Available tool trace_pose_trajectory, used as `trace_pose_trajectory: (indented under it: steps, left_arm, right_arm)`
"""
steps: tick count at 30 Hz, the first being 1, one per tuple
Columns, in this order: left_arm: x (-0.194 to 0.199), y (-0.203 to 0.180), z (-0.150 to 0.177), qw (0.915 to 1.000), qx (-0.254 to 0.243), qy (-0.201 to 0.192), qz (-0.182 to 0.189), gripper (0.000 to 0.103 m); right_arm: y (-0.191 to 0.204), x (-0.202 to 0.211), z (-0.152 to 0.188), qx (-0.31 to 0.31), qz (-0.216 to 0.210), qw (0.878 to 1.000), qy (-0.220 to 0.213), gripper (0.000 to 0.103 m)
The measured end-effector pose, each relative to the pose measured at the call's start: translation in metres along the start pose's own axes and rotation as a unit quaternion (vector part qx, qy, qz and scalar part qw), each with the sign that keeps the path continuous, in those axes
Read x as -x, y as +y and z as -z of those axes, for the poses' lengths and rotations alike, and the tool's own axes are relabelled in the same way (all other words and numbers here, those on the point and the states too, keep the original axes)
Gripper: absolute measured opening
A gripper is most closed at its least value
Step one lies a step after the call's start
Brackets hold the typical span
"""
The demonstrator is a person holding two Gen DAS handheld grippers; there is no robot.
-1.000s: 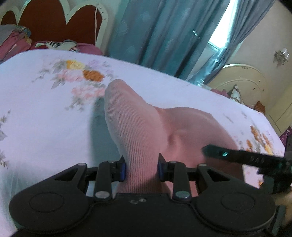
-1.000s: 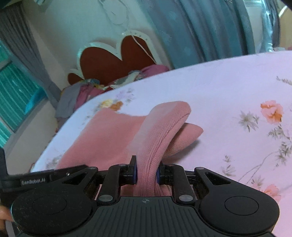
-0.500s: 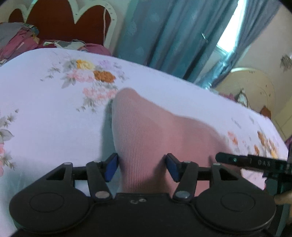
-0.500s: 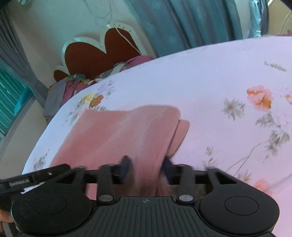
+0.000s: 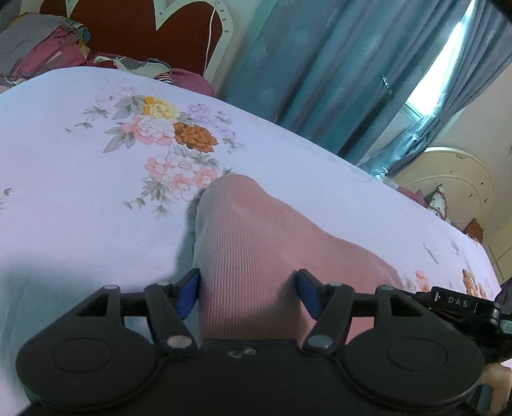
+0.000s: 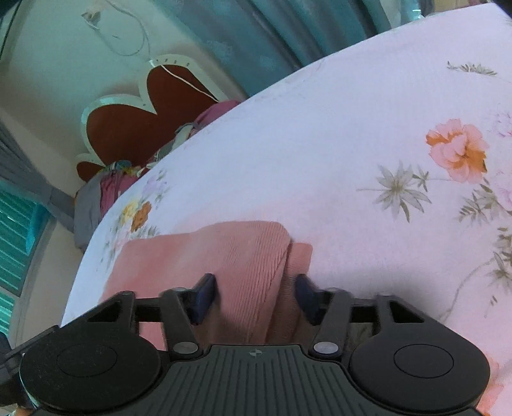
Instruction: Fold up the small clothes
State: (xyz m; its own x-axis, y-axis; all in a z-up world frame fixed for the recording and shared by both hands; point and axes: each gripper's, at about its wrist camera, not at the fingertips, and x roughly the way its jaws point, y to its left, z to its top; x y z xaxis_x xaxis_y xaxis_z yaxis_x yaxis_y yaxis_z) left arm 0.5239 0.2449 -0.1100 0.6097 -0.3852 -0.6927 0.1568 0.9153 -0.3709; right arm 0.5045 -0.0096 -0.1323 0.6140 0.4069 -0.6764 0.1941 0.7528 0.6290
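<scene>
A pink ribbed knit garment (image 5: pixel 256 243) lies folded on the white floral bedsheet (image 5: pixel 80 198). My left gripper (image 5: pixel 248 292) is open, its blue-padded fingers standing apart on either side of the garment's near fold. In the right wrist view the same pink garment (image 6: pixel 224 252) lies flat with a folded top layer and a lower edge (image 6: pixel 300 256) sticking out at the right. My right gripper (image 6: pixel 254 296) is open, fingers spread either side of the fold. The right gripper's body (image 5: pixel 460 304) shows at the left view's right edge.
A dark red heart-shaped headboard (image 5: pixel 150 28) with a pile of clothes (image 5: pixel 41 54) stands at the far end of the bed. Teal curtains (image 5: pixel 336 70) hang beyond the bed. A cream cabinet (image 5: pixel 454 179) stands at the right.
Both grippers were shut on the lifted pink fold; they have opened and let it go. The fold has dropped flat onto the garment.
</scene>
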Motion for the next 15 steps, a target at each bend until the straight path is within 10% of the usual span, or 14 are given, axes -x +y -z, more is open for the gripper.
trace_pose_trajectory:
  steps: [15]
  left_arm:
    - [0.012,-0.018,0.012,0.9955,-0.082,-0.034,-0.034,0.066]
  right_arm:
    - [0.03,0.028,0.018,0.171,0.087,0.978,-0.082,0.028]
